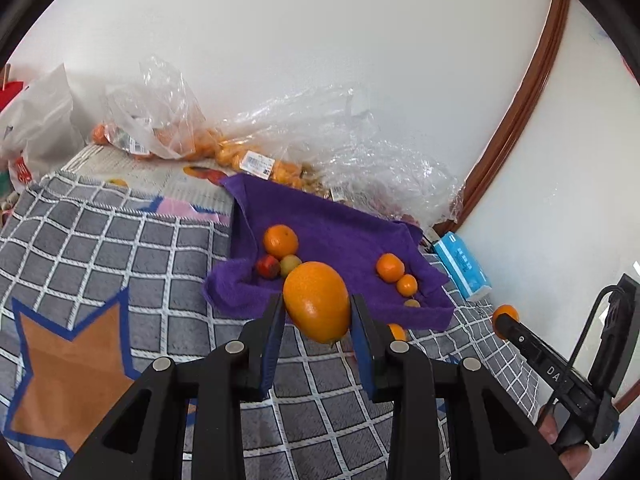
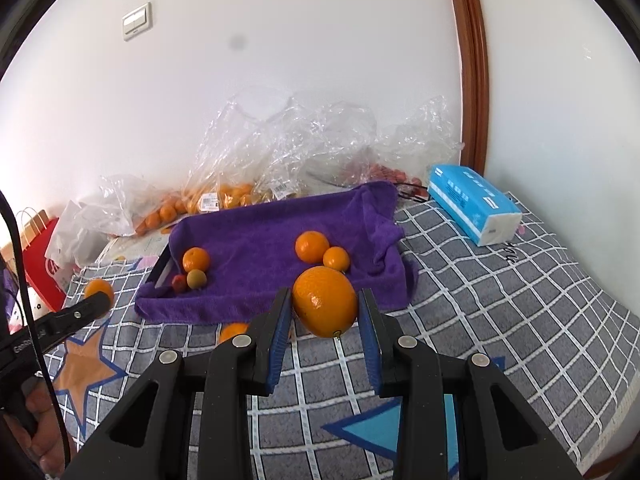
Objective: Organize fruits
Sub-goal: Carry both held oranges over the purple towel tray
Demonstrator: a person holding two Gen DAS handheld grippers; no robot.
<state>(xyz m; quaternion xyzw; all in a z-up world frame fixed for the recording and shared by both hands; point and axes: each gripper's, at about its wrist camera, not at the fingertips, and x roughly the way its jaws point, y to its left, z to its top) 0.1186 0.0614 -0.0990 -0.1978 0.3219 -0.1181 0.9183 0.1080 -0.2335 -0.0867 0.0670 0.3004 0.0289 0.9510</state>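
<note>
Bedcover (image 1: 100,248) of grey and white checks with orange and blue stars fills the lower part of both views. Clear plastic bags (image 1: 360,140) lie heaped along the white wall at upper centre, several holding small orange fruit. A purple towel (image 2: 260,240), draped over what looks like a tray with raised edges, sits at mid-frame on the cover.

In the right wrist view a blue tissue pack (image 2: 476,204) lies to the right of the towel, and a red paper bag (image 2: 38,256) stands at the left edge.

The left gripper (image 1: 316,312) at lower centre of its own view pinches a large orange (image 1: 316,300) between its blue pads, held above the near edge of the towel. The right gripper (image 2: 325,312) likewise clamps a second large orange (image 2: 325,306) at the centre of its view, just before the towel's near edge.

On the towel, in the left wrist view, a mandarin (image 1: 281,241) rests at the left with a red fruit (image 1: 268,267) and a greenish fruit (image 1: 290,266) touching just below it. Two smaller mandarins (image 1: 390,267) lie side by side at the right. Another orange fruit (image 2: 234,332) sits on the bedcover near the towel's front edge, partly hidden by the gripper.
</note>
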